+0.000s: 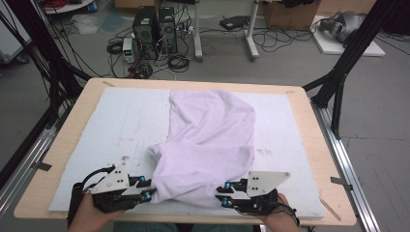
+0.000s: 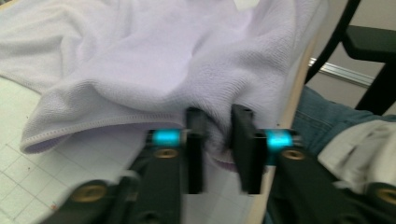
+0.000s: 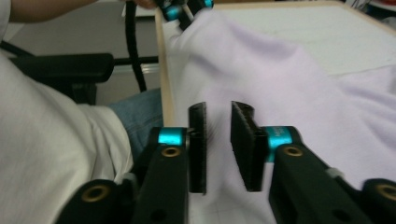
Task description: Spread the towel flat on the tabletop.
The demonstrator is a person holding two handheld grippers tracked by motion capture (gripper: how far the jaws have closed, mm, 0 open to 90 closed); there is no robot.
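A pale lilac towel (image 1: 208,140) lies rumpled and folded over itself on the white mat (image 1: 116,121), its near edge by the table's front. My left gripper (image 1: 147,188) sits at the towel's near left corner. In the left gripper view a bunched fold of the towel (image 2: 140,70) lies between the parted jaws of the left gripper (image 2: 218,112), and I cannot see the pads pressing it. My right gripper (image 1: 222,193) is at the near right edge. Its own view shows the right gripper (image 3: 218,105) open over the towel (image 3: 280,70), with nothing between the jaws.
The wooden table (image 1: 63,145) ends just behind both hands, with the person's jeans (image 2: 327,116) and white shirt (image 3: 46,140) close by. Black frame posts (image 1: 348,63) stand at the table's sides. Computer towers (image 1: 154,29) and cables lie on the floor beyond.
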